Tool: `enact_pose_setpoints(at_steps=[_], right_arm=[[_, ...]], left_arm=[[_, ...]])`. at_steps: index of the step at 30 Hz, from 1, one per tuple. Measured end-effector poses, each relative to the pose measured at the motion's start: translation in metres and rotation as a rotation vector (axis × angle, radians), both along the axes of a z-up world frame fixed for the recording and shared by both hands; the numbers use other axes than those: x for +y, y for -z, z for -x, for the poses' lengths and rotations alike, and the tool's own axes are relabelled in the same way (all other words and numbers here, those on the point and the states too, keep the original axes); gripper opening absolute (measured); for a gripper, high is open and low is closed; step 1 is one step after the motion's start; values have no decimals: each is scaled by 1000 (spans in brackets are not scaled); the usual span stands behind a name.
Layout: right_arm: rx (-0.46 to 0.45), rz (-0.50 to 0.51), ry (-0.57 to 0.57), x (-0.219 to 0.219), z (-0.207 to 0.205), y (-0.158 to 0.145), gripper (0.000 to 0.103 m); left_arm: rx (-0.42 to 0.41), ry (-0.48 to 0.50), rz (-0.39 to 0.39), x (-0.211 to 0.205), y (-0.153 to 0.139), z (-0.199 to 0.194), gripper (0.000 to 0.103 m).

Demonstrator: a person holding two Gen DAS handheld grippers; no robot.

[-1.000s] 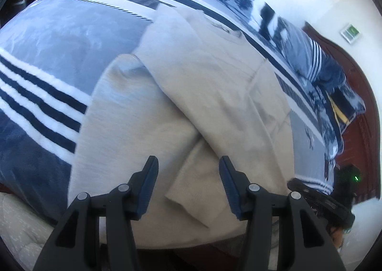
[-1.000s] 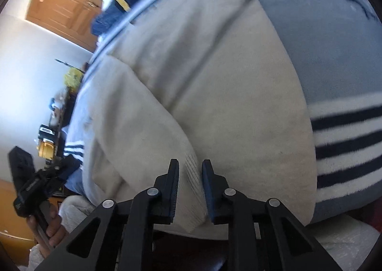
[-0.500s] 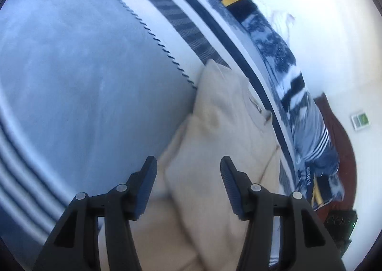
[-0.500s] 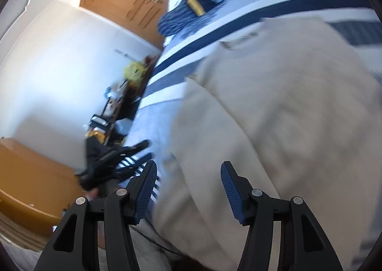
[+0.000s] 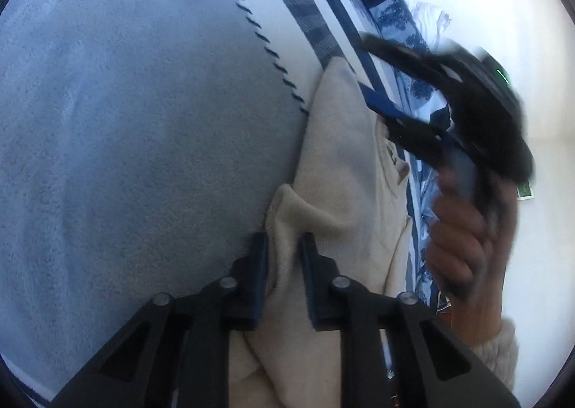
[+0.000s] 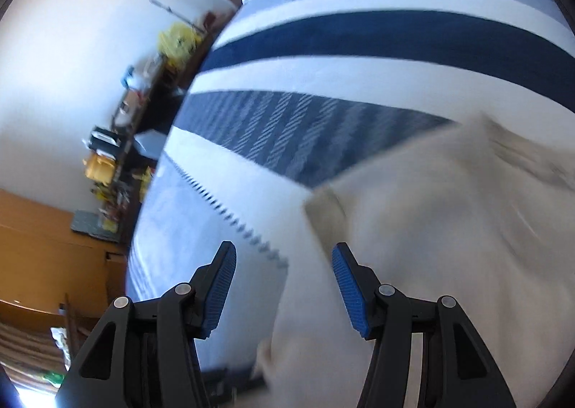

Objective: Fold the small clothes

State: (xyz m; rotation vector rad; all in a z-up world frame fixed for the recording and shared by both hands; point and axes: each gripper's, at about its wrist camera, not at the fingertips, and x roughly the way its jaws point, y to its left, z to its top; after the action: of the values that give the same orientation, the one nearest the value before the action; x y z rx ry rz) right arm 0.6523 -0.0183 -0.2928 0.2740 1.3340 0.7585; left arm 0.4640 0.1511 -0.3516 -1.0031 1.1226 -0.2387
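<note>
Left jaws were pinched on a bunched fold of the beige top (image 5: 345, 171); right jaws stood wide open, holding nothing. Top lay on the striped blanket (image 5: 125, 120), right of the left gripper (image 5: 284, 257). Right gripper (image 6: 284, 286) hovered over the top's near-left edge. Best move, I'd judge: grab the matching corner before lifting, keep the edge taut.

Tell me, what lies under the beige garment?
The beige garment lies on the striped blanket, pinched by the left gripper. Whatever is beneath its folds is covered.
</note>
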Motion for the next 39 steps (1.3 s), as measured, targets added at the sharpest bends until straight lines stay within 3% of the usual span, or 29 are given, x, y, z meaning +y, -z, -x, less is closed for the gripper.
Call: enact_pose_setpoints(at_steps=[2,3,4,6,9,12,15,17,18,20,22,24,25,27,28,32,34,39], right_arm=[[29,70,-38,26,-15,28,54],[38,106,-38,34,-21,37,22],[37,141,-35,38,-23,43,4],[8,111,0,34,-25,33,4],[-109,12,68,23,-31,-15,3],[-170,-48,136,15,-45,-41,3],[-128,-42,141,23,-51,-24,3],[-76,45,134,31,-53,6,7],[-49,94,133,31,-51,17,7],[-52,85,171,14,-40,11,10],[-91,19,213,-16,-14,-18,53],[-203,-28,256,-59,38,-61,71],[-232,-51,263,-81,65,-77,73],[-259,-92,297,-126,115,-98,75],[-271,-102,339,-161,150,-105,80],[-241,-45,516,-263,244,-100,83],[-192,-65,581,-304,288,-88,83],[-171,24,722,-373,386,-49,83]], left_arm=[[3,-4,-10,1,-3,0,5],[-3,-11,-24,2,-7,2,5],[-37,-28,-35,6,-18,6,5],[-155,-64,-47,16,-47,15,4],[-296,-131,-70,29,-78,27,4],[-242,-175,-128,32,-68,21,5],[-127,-223,-202,34,-50,16,6],[-77,-249,-247,40,-44,19,8],[-78,-266,-266,43,-46,21,14],[-104,-272,-289,44,-50,24,21],[-135,-248,-335,36,-59,26,23],[-164,-185,-377,23,-71,35,27],[-179,-158,-393,17,-77,38,30],[-212,-81,-444,2,-92,54,50],[-211,-56,-454,-1,-98,60,53],[-190,15,-470,-14,-112,110,55],[-197,37,-515,-17,-115,148,55],[-139,58,-599,-17,-88,219,56]])
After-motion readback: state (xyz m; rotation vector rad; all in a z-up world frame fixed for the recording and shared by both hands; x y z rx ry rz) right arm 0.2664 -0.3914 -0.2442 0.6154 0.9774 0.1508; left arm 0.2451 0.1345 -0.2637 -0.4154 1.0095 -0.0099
